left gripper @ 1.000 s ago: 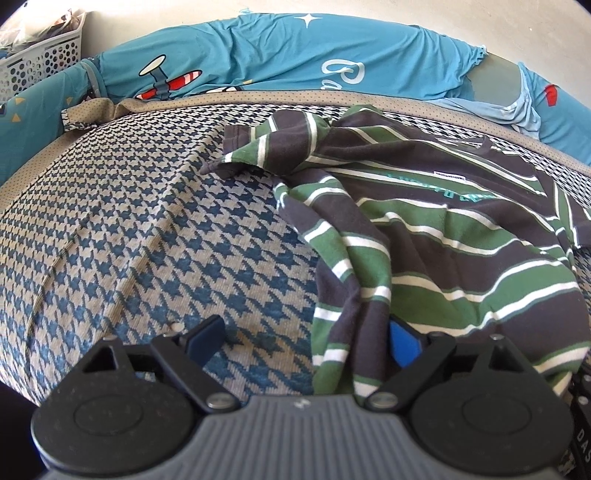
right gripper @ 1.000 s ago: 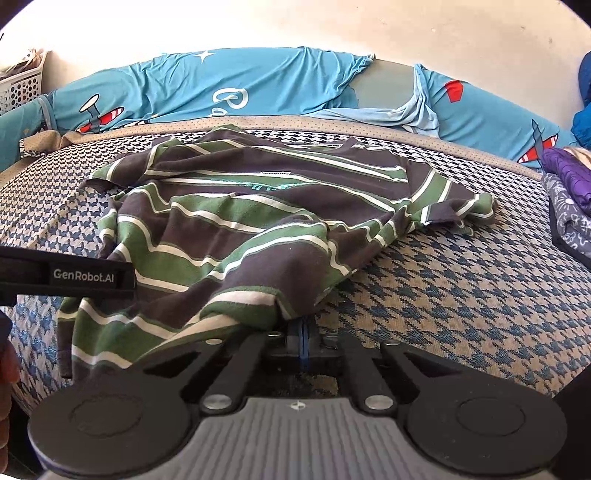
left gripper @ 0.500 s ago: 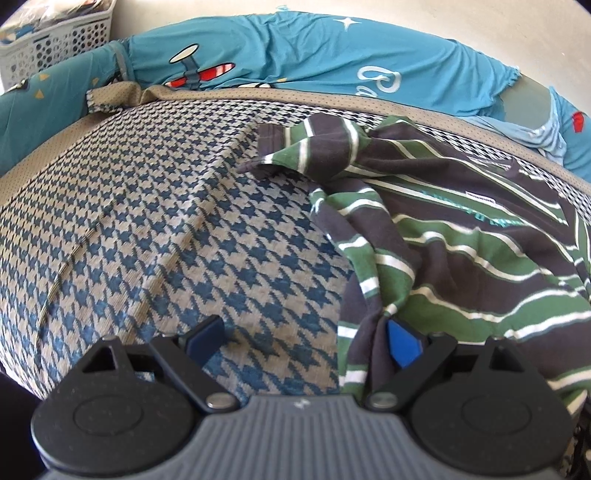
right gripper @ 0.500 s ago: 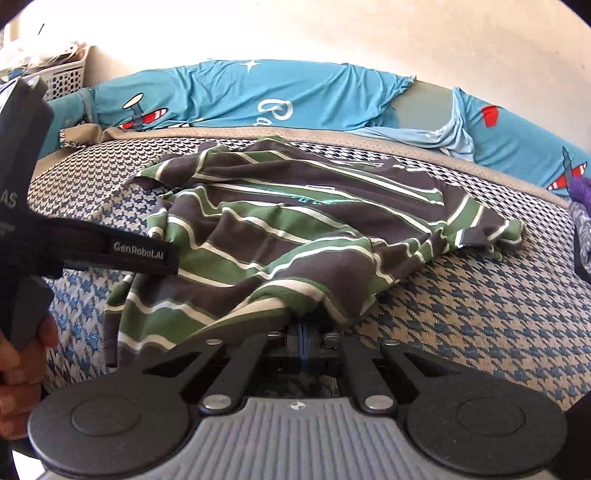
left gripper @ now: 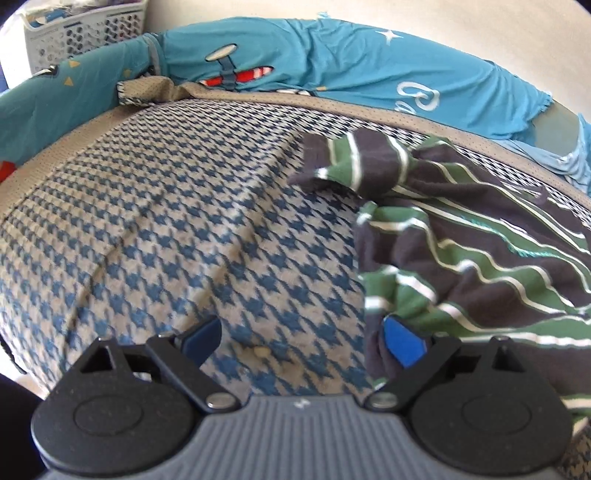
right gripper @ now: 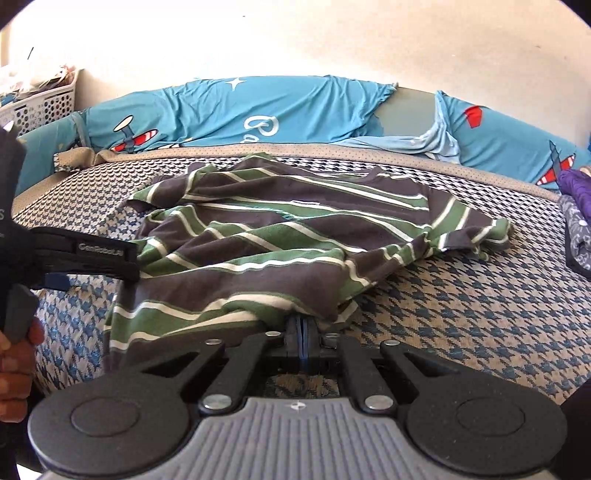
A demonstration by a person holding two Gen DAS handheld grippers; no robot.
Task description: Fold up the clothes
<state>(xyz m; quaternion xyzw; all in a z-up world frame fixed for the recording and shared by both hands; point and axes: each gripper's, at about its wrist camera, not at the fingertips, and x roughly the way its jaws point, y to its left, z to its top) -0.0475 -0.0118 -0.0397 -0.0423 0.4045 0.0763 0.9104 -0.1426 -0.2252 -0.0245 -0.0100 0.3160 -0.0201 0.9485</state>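
A green, dark grey and white striped shirt (right gripper: 280, 236) lies crumpled on the houndstooth bed cover (right gripper: 461, 295). My right gripper (right gripper: 303, 328) is shut on the shirt's near hem, which bunches over its fingertips. In the left wrist view the shirt (left gripper: 480, 258) fills the right side, one sleeve (left gripper: 362, 166) pointing left. My left gripper (left gripper: 303, 339) is open at the shirt's left edge; its right pad (left gripper: 400, 343) touches the cloth and its left pad (left gripper: 203, 338) is over bare cover. The left gripper (right gripper: 85, 254) also shows in the right wrist view, held by a hand (right gripper: 14, 350).
Blue bedding with an aeroplane print (left gripper: 295, 70) runs along the far edge of the bed. A white laundry basket (left gripper: 85, 29) stands at the back left. A purple garment (right gripper: 576, 181) lies at the right edge. Bare houndstooth cover (left gripper: 166, 229) spreads left of the shirt.
The left gripper has shifted leftwards, still open, so the shirt now sits further right in its view. The right gripper stays shut on the hem, and more of the left gripper shows in its view.
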